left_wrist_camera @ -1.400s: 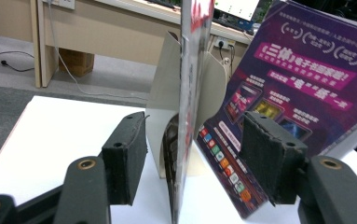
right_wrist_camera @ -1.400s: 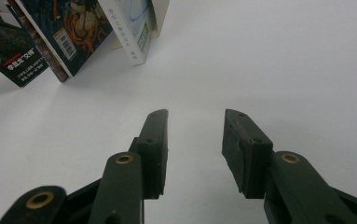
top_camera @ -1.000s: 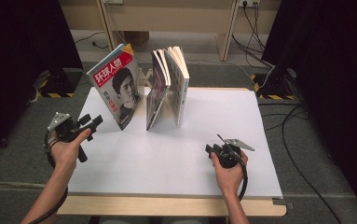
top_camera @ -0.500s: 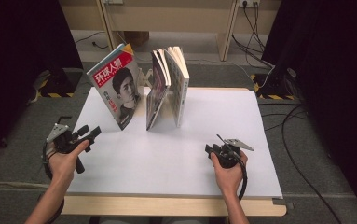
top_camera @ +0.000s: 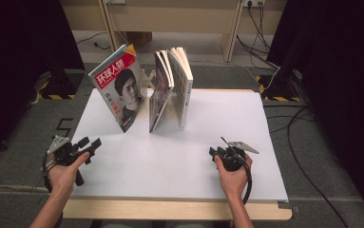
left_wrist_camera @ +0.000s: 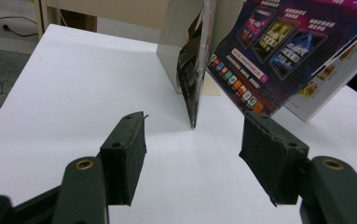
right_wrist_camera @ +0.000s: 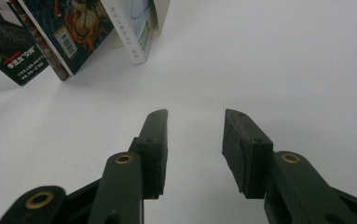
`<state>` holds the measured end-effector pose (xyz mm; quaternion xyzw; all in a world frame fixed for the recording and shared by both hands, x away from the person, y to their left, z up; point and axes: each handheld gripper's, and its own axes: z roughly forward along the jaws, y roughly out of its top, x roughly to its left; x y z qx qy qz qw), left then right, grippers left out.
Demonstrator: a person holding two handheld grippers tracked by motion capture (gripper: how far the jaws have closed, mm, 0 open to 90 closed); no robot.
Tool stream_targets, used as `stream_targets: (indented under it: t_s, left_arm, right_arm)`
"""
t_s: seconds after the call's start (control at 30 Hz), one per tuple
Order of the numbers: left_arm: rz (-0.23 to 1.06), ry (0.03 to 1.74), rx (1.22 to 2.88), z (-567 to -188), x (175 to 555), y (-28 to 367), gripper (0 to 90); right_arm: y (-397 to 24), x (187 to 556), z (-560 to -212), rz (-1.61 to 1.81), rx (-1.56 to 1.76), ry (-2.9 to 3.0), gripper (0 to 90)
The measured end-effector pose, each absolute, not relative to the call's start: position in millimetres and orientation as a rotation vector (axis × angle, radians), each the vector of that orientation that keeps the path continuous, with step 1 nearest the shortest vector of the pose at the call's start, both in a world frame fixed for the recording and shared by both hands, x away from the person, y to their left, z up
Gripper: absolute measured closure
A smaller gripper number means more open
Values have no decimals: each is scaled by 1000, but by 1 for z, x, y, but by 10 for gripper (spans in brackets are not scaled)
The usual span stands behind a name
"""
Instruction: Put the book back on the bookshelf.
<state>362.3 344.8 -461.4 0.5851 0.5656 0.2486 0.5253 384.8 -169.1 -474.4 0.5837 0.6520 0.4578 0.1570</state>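
A magazine with a red title band and a portrait cover (top_camera: 119, 88) stands tilted at the back left of the white table (top_camera: 217, 121). Right of it, a thin magazine (top_camera: 158, 90) and a thicker book (top_camera: 182, 85) lean together, tops touching. My left gripper (top_camera: 94, 143) is at the table's front left edge, open, empty, aimed at the thin magazine's lower edge (left_wrist_camera: 192, 79). My right gripper (top_camera: 213, 152) rests front right, open, nothing between its jaws (right_wrist_camera: 192, 140). The books' lower corners (right_wrist_camera: 73, 42) lie far ahead of it at upper left.
Bare white table surface spreads between the two grippers and the books. Black curtains flank both sides. Cables (top_camera: 293, 123) trail on the grey floor at right. A wooden bench (top_camera: 170, 14) stands behind the table.
The left hand has dropped and drawn back toward the table's near left edge. The right hand and the books have not moved.
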Motion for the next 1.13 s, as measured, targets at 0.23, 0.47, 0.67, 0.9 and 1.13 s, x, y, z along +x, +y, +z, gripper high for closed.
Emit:
stream_targets:
  t_s: [0.23, 0.47, 0.67, 0.9, 1.13]
  left_arm:
    - [589, 1366, 1418, -473, 356, 346, 390]
    - [600, 1368, 1447, -482, 352, 346, 388]
    - [606, 1372, 1442, -488, 350, 348, 387]
    - [608, 1362, 1441, -490, 347, 347, 381]
    - [616, 1360, 1434, -489, 346, 347, 378]
  right_arm:
    - [-169, 384, -474, 1309, 1677, 1862, 609]
    - [-168, 384, -475, 1311, 1683, 1862, 609]
    - [-169, 384, -474, 1306, 1678, 1864, 608]
    - [-169, 384, -474, 1305, 1670, 1862, 599]
    - [-169, 384, -474, 1309, 1673, 1865, 593]
